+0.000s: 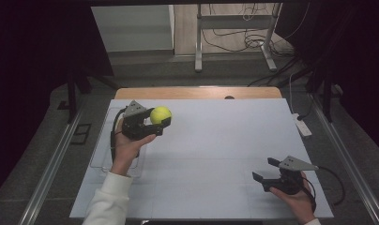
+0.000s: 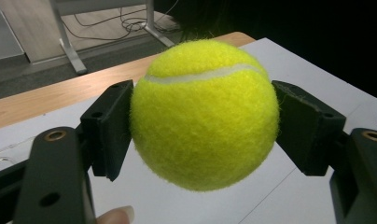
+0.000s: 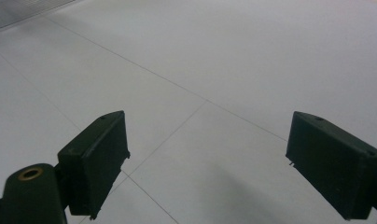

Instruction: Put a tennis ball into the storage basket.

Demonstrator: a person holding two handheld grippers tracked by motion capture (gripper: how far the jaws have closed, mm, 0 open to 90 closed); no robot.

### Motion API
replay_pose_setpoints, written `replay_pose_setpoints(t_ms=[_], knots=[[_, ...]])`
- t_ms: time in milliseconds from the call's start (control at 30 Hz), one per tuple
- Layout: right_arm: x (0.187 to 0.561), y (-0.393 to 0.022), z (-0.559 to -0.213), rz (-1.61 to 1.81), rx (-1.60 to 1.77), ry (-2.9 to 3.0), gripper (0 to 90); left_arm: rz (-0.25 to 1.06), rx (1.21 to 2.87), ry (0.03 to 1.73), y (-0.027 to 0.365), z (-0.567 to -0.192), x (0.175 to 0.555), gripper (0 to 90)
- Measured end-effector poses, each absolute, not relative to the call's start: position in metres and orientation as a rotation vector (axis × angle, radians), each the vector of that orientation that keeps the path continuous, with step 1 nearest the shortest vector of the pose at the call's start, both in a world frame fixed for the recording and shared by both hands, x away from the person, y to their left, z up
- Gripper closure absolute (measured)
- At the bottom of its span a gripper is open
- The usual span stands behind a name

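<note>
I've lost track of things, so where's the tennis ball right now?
The tennis ball is clamped in the left gripper, held above the table's far left part in the high view, beside a clear tray.

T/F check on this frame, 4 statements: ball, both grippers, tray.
1. The left gripper is closed on the tennis ball. True.
2. The ball rests on the table. False: it is held up above the surface, clear of it.
3. The right gripper holds a second ball. False: its fingers are spread apart with nothing between them.
4. A clear tray lies at the table's left side, under the left forearm. True.
</note>
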State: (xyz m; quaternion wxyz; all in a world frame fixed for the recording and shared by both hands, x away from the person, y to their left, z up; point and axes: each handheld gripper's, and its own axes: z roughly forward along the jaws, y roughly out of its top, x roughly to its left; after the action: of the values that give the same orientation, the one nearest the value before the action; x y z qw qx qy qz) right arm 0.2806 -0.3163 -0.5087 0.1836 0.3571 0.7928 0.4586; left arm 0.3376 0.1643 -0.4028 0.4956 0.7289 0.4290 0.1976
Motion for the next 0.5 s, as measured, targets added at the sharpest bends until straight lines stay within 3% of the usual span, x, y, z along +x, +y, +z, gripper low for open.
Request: replay_pose_setpoints(t_ms=[500], knots=[[0.281, -0.316, -0.509, 1.292, 1.008, 2.234, 12.8, 0.495, 1.742, 1.101, 0.181, -0.407, 0.342, 26.8]])
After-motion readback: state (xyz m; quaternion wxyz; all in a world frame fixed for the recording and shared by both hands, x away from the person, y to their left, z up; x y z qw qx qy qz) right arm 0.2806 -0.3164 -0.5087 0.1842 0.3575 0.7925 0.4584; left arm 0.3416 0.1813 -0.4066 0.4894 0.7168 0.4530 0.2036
